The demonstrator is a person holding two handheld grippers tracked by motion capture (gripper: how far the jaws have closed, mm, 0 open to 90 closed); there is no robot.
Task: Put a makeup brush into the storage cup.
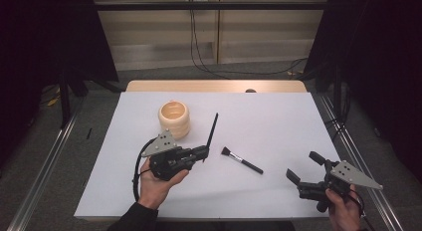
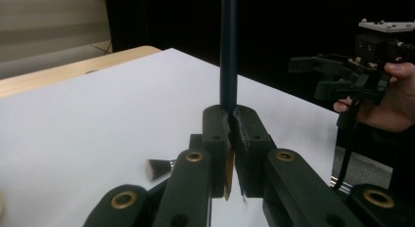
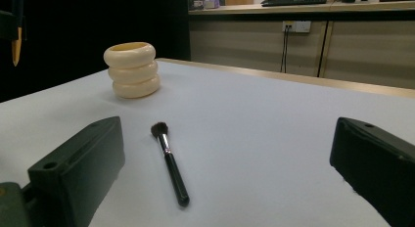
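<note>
A: Where is the dark slim rod (image 1: 213,132)?
B: Clamped in the left hand-held gripper (image 1: 205,152), jaws closed on its lower end, just right of the cream ringed holder (image 1: 174,119).
A: And the right hand-held gripper (image 1: 304,168)?
B: Jaws wide apart, empty, at the bench's (image 1: 278,116) near right; the makeup brush (image 1: 241,160) lies between both.

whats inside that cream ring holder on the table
The cream holder looks empty near its rim in the high view; its bottom is hidden by the wall. The dark stick is clamped in the left gripper, outside it.
</note>
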